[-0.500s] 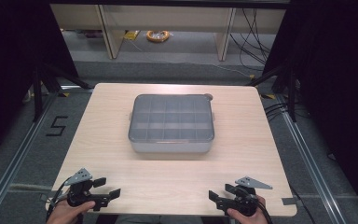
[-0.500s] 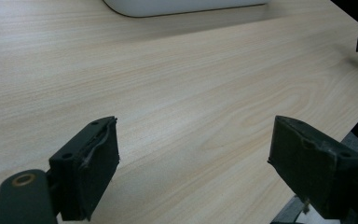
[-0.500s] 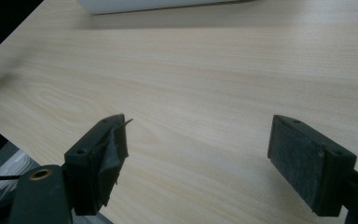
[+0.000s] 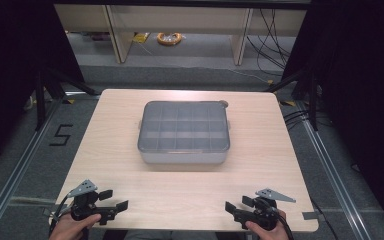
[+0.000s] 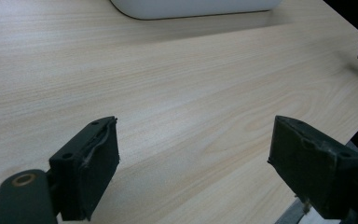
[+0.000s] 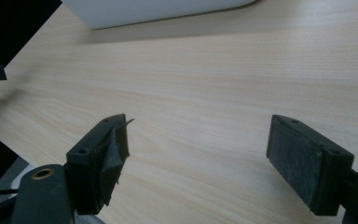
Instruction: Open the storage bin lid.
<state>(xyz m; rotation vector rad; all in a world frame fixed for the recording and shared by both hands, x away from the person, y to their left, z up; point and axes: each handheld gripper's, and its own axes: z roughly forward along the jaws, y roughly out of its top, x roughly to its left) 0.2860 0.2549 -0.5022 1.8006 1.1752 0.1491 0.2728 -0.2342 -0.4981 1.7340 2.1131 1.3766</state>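
A: High view is showing a grey compartment box (image 4: 184,132) sitting mid-table (image 4: 105,150), lid on, well apart from both tongs.

B: Handling?

A: I'm guessing stiff plastic, smooth, probably slippery; weight I can't tell, contents aren't readable. I'd be taking it by the two short sides, low on the white base.

B: Tongs?

A: Left tongs (image 4: 111,200) are gaping wide near the front edge, holding nothing, touching nothing. Right tongs (image 4: 234,205) are the same, jaws spread wide, empty, hovering over bare wood. One right pad looks frayed.
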